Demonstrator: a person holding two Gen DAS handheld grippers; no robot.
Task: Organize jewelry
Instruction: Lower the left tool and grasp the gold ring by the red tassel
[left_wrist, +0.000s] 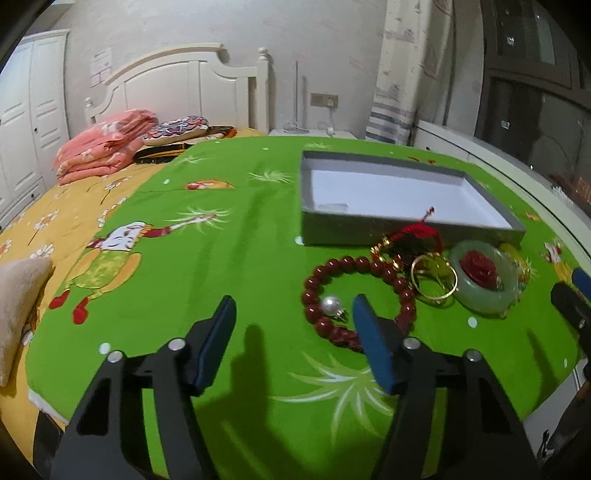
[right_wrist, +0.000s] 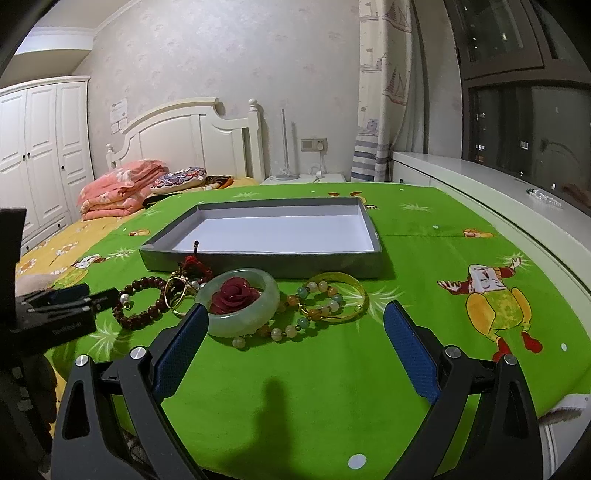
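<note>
From the left, the left gripper hovers low over the green sheet with its fingers spread wide and holding nothing; its right pad overlaps the red bead bracelet, which lies at about one o'clock from it with a small pearl piece inside the loop. Next right sit a thin gold bangle and a pale jade bangle with a red rose in its middle, a red cord charm just behind them at twelve o'clock. Further right, a mixed-colour bead bracelet lies tangled with a yellow bangle. The right gripper, fingers also wide apart and empty, faces these at twelve o'clock. The grey tray behind the pile has nothing in it, so sorting has likely not begun. To pick well, I would take one loose outer piece first, pinch its rim squarely, and lift straight up so neighbours do not drag along.
</note>
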